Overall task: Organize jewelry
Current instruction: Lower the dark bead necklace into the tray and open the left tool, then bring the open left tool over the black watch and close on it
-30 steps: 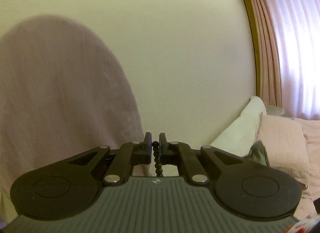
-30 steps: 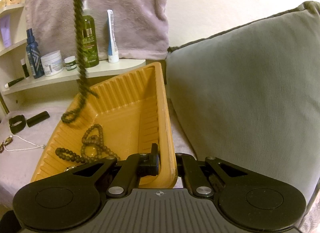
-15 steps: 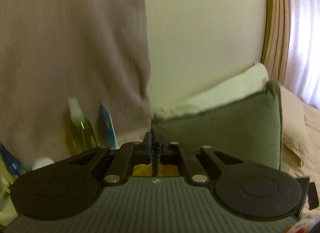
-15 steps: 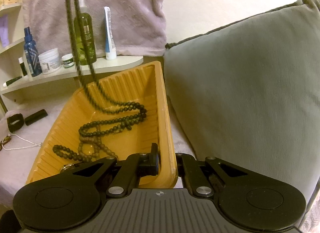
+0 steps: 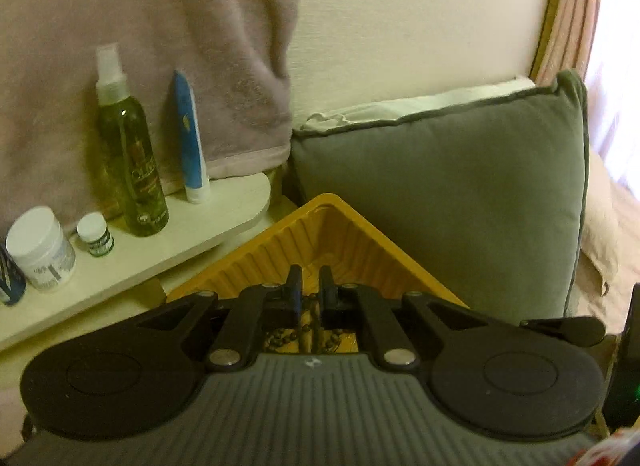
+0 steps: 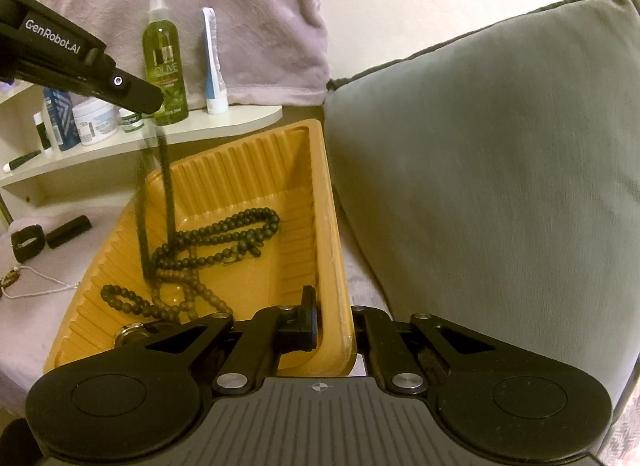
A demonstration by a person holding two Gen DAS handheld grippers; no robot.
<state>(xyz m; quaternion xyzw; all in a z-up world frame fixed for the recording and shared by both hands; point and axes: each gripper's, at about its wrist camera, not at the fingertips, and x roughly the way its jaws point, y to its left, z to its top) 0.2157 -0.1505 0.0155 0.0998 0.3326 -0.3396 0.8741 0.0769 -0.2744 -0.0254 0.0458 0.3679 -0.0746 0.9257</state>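
An orange ribbed tray (image 6: 248, 161) lies tilted on the bed beside a grey cushion. My right gripper (image 6: 334, 318) is shut on the tray's near right rim, one finger inside and one outside. A long dark bead necklace (image 6: 224, 229) is coiled in the tray over a brown bead strand (image 6: 180, 290). My left gripper (image 6: 154, 103) hovers over the tray's left side; two blurred lengths of the dark necklace drop from its tip into the tray. In the left wrist view my left gripper (image 5: 311, 286) has its jaws opening, a narrow gap between them, with the beads (image 5: 280, 336) below.
The grey cushion (image 6: 480, 165) presses against the tray's right side. Behind it, a white shelf (image 6: 224, 123) carries a green bottle (image 6: 164, 61), a tube and jars under a hanging pink towel (image 6: 240, 5). A black band (image 6: 26, 242), black stick (image 6: 68, 225) and thin chain (image 6: 44, 290) lie left.
My left gripper came down from high before the wall to just above the tray, and the dark necklace piled into the tray. Its jaws have parted slightly. The right gripper kept still.
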